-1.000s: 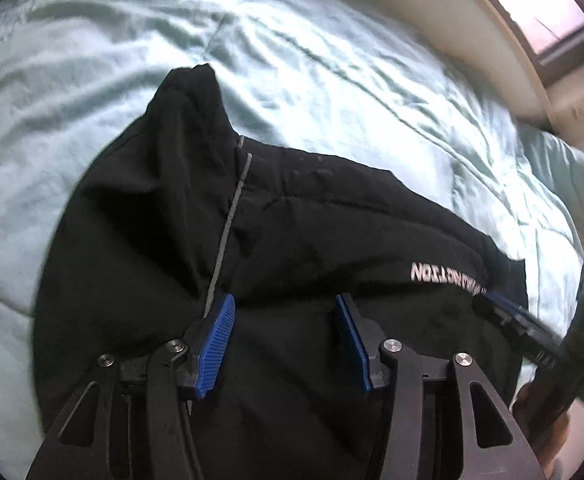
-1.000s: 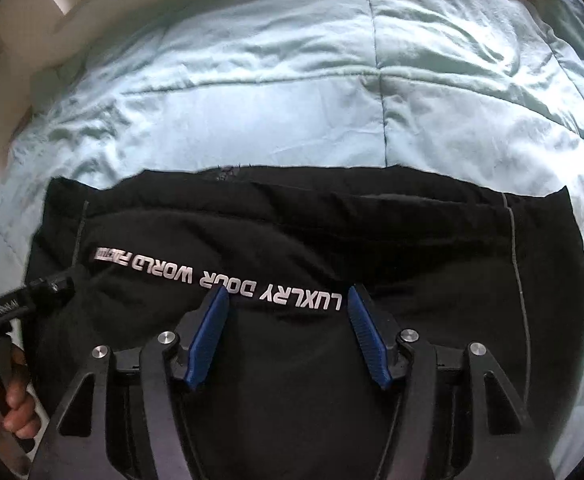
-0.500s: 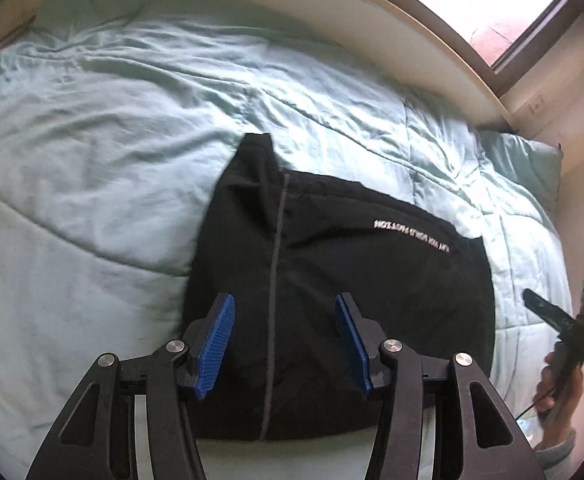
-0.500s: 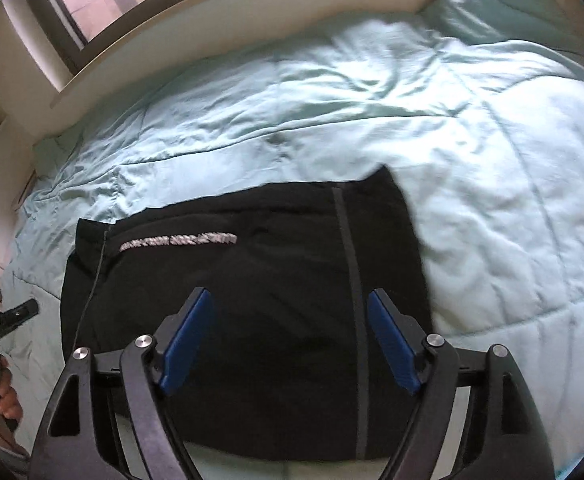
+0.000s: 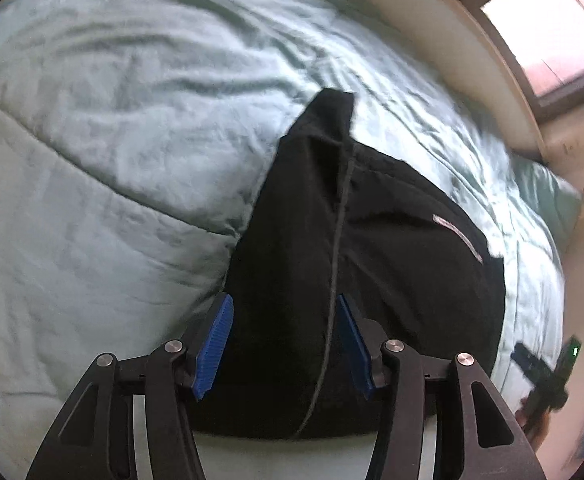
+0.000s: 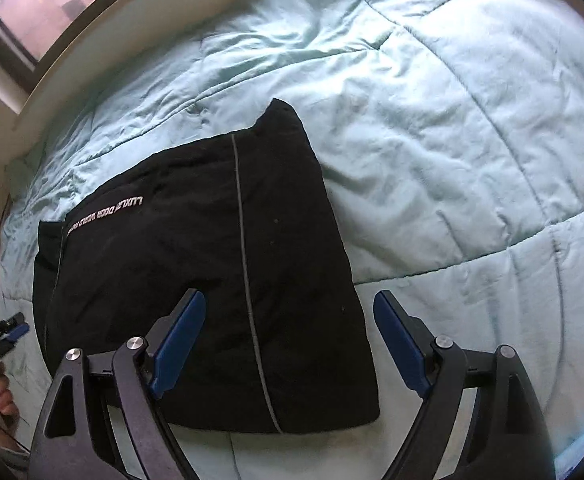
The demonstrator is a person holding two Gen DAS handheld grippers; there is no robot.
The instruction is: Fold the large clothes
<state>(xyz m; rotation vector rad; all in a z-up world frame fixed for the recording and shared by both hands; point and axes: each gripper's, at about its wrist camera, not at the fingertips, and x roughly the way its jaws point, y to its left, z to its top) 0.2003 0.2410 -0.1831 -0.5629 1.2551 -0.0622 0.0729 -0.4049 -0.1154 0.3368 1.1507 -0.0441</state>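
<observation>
A black garment (image 5: pixel 371 280) with a thin grey seam line and white lettering lies folded into a rough rectangle on the light teal quilt (image 5: pixel 112 160); it also shows in the right wrist view (image 6: pixel 196 264). A pointed corner sticks out at its far end. My left gripper (image 5: pixel 284 348) is open and empty, held above the garment's near edge. My right gripper (image 6: pixel 288 348) is open wide and empty, above the garment's near right corner. Each gripper shows small at the edge of the other's view.
The quilt (image 6: pixel 451 140) covers a bed with a pale frame (image 5: pixel 451 40) along the far side. A window (image 5: pixel 543 36) lies beyond it. A teal pillow (image 5: pixel 547 196) sits at the bed's far right corner.
Both grippers have lifted and drawn back from the garment, which now lies flat and folded. The right gripper has opened wider and swung right; the left has come closer again.
</observation>
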